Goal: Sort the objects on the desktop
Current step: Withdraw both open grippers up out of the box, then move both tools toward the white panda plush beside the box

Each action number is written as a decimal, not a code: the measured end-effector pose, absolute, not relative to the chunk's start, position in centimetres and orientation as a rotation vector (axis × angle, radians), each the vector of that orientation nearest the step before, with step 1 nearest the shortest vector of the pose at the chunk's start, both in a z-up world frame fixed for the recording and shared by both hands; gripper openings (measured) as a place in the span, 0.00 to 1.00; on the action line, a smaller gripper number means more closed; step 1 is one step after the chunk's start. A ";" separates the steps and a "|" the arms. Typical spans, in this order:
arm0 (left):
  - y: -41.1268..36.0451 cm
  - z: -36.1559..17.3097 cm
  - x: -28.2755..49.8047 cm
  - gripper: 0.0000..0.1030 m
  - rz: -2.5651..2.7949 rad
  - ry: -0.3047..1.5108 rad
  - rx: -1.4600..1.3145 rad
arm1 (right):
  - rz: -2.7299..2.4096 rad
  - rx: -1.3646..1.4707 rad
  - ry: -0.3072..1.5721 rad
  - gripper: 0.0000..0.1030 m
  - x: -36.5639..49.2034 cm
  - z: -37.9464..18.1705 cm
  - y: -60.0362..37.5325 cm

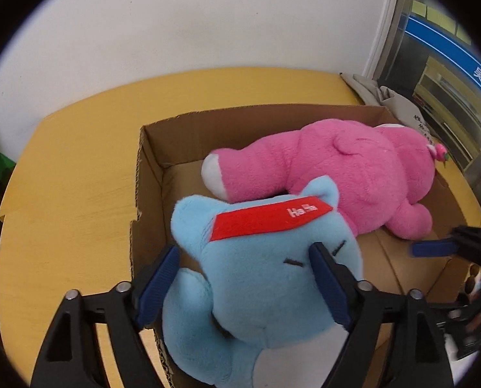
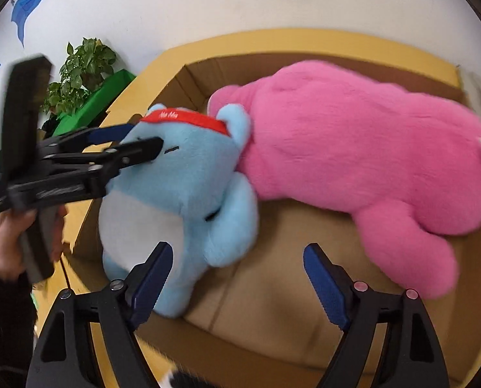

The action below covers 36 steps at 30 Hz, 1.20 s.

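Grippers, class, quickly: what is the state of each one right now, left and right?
Left gripper: open, jaws either side of the blue plush toy's head, not gripping it.
Right gripper: open, holding nothing.

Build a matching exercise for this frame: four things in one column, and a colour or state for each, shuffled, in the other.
Things:
1. larger plush toy
2. smaller plush toy
3. cardboard box
4. left gripper

Descriptions:
A. light blue, red headband
B. open, jaws either side of a toy's head
C. pink, lying on its side
D. brown, holding both toys

Pairs: 1-C, 2-A, 3-D, 4-B
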<state>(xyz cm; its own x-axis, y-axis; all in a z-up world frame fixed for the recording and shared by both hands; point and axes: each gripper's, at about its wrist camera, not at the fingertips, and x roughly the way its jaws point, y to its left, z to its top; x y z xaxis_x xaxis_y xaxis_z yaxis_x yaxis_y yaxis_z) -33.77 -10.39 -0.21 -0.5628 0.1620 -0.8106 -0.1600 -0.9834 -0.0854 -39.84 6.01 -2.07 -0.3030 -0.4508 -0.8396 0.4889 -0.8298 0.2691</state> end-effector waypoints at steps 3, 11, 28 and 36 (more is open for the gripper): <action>-11.2 -0.7 -33.2 0.89 2.641 -0.047 -1.357 | -2.189 1.268 0.046 0.88 -37.0 0.3 7.5; -10.3 3.4 -27.8 0.96 2.767 0.016 -1.320 | -2.393 1.027 0.162 1.00 -27.3 4.9 10.5; -3.4 0.8 -5.6 0.95 2.651 -0.409 -1.251 | -2.544 1.085 0.129 1.00 -15.8 0.7 15.4; -2.5 0.8 -4.9 0.96 2.628 -0.454 -1.260 | -2.525 1.072 0.127 1.00 -13.8 0.6 16.6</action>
<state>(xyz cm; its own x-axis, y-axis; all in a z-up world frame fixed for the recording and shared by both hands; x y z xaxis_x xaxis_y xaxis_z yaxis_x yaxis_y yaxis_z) -4.89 -2.49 0.76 -0.6199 0.3001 -0.7250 -0.0395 -0.9347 -0.3531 -13.82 16.57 0.62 -0.6300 -0.3193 -0.7079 0.3888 -0.9188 0.0684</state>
